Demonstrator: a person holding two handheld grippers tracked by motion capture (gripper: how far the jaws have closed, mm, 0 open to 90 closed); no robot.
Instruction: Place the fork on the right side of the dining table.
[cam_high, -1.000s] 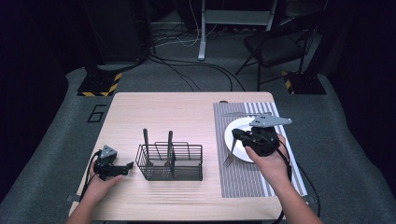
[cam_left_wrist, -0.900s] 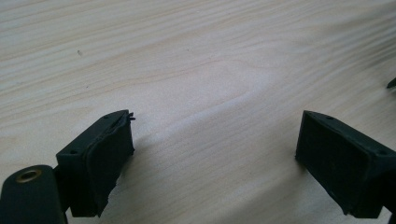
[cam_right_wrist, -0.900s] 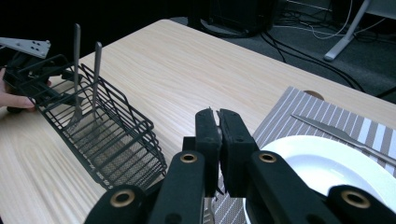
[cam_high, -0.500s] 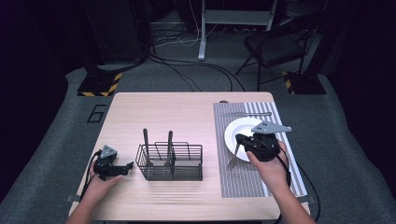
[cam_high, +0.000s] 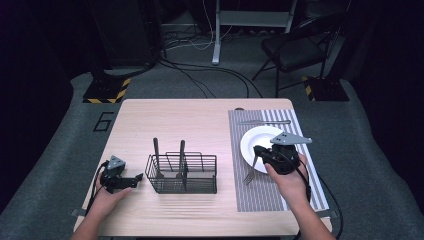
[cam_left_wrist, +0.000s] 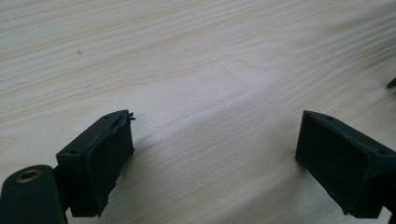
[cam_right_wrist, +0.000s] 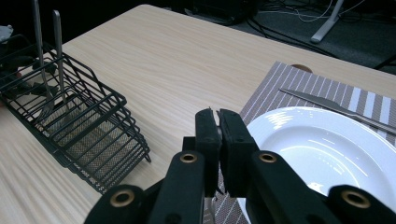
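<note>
A large dark figure "6" was marked on the grey carpet just off the left edge of the table; no other writing could be read. The table had a pale wood-grain top and stood in a dim room, with black-and-yellow hazard-striped bases on the floor beyond its far left corner, loose cables trailing across the carpet, a white stand leg and a dark folding chair beyond the far right corner.

A grey-striped placemat covered the right end of the table. A white plate lay on it, with a knife along the mat's far edge and a fork lying on the mat at the plate's near-left rim. A black wire caddy stood near the middle of the front edge, holding two upright utensils.

The left gripper rested near the front left corner, its jaws spread wide over bare wood with nothing between them. The right gripper hovered at the plate's left rim, jaws pressed together; in the right gripper view nothing showed between the tips, and whether they pinched the fork below could not be told.
</note>
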